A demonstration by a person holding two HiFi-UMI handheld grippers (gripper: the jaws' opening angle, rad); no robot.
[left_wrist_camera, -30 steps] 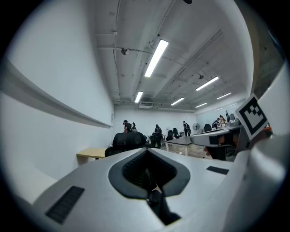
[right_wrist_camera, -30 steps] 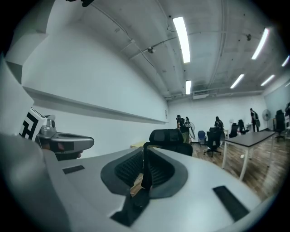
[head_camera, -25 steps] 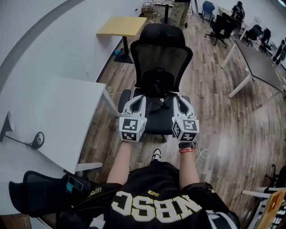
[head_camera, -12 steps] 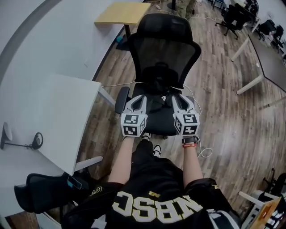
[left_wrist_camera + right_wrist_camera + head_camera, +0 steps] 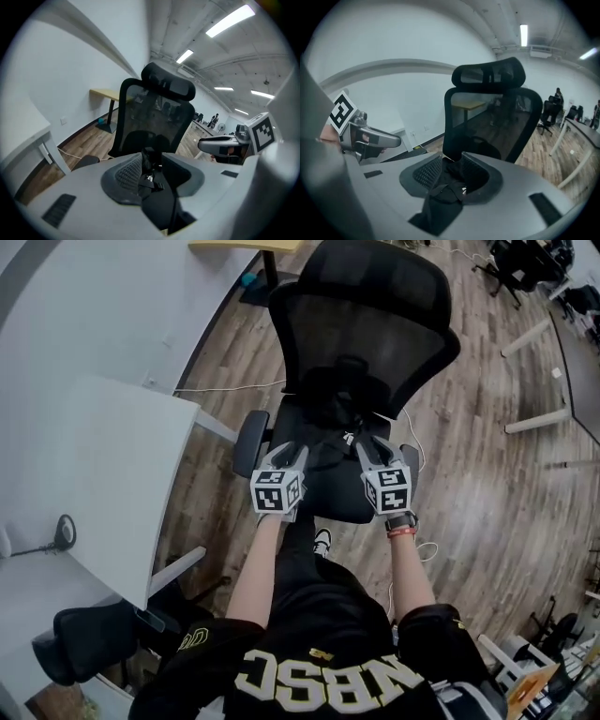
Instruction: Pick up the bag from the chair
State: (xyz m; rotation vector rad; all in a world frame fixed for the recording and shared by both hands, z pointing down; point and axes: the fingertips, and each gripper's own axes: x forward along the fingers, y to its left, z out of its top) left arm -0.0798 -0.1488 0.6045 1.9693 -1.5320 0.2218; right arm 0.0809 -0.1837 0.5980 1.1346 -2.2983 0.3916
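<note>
I looked down on the chair [image 5: 361, 324] with both arms stretched out to its seat. The bag [image 5: 330, 418], black on the black seat, lay there against the foot of the mesh backrest. My left hand-held gripper [image 5: 287, 454] was at the bag's left side and my right hand-held gripper [image 5: 368, 448] at its right side, the two about level with each other. In the left gripper view the jaws were closed on a black strap [image 5: 149, 180] of the bag. The strap carried a small buckle and a white tag, and dark cloth hung down from between the pads. In the right gripper view the jaws were likewise closed on a fold of the bag's black cloth, which filled the gap and drooped toward the camera. A white desk [image 5: 112, 474] stood to my left, near the chair's armrest [image 5: 248, 442]. A white cable [image 5: 415, 457] ran over the wood floor [image 5: 487, 484] by the chair's right side.
</note>
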